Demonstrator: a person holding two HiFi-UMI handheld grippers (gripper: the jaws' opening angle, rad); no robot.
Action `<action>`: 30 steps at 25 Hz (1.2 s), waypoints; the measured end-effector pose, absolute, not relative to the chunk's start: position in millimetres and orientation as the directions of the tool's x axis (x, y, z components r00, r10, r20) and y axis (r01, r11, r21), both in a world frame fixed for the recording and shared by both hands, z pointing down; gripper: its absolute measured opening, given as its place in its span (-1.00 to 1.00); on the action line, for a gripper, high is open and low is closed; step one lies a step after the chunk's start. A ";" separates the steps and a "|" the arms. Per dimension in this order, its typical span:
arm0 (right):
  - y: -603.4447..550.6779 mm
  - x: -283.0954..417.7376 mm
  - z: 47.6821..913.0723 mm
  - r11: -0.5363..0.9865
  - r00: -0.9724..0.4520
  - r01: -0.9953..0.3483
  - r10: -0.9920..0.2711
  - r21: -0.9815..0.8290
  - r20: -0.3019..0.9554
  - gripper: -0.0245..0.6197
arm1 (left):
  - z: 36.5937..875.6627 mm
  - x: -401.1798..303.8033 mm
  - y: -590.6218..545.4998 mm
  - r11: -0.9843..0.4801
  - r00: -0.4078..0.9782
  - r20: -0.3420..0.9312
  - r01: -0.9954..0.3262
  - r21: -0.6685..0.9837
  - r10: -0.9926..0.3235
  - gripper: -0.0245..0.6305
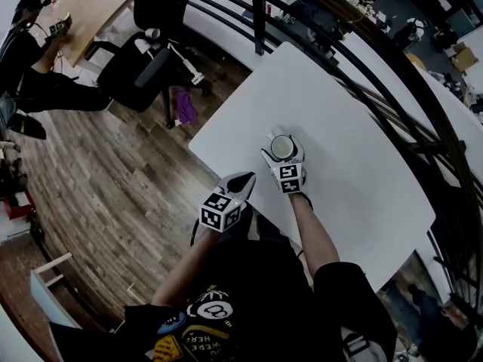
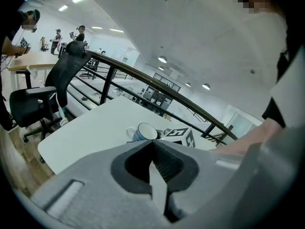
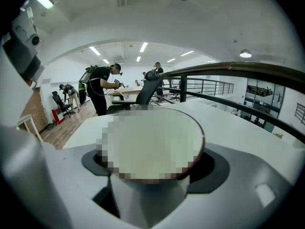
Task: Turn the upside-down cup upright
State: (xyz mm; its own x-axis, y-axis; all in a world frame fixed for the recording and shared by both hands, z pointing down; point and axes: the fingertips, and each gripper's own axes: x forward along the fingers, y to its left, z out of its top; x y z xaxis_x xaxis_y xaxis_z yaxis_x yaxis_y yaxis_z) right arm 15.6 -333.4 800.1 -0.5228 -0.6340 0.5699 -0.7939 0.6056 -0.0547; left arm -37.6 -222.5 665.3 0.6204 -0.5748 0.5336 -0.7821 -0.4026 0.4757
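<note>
A white cup (image 1: 281, 148) stands mouth-up on the white table (image 1: 355, 119), near the table's front edge. My right gripper (image 1: 283, 154) has its jaws spread wide, one on each side of the cup, and I see no pad pressing on it. In the right gripper view the cup (image 3: 147, 197) fills the space between the fingers (image 3: 62, 185). My left gripper (image 1: 243, 181) is shut and empty, at the table's near edge, left of the cup. The left gripper view looks over the closed jaws of the left gripper (image 2: 153, 143) at the cup (image 2: 143, 131) and at the right gripper's marker cube (image 2: 178, 135).
A dark curved railing (image 1: 362, 74) runs behind the table. A black office chair (image 1: 143, 59) and a purple object (image 1: 183, 104) are on the wood floor to the left. A person (image 1: 30, 59) sits at a far desk.
</note>
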 end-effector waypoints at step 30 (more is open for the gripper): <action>-245.5 53.1 622.0 0.507 -0.272 -0.643 -0.852 0.575 0.447 0.33 | 628.0 47.2 -231.1 -0.295 0.824 0.495 -0.563 0.772 -0.276 -0.43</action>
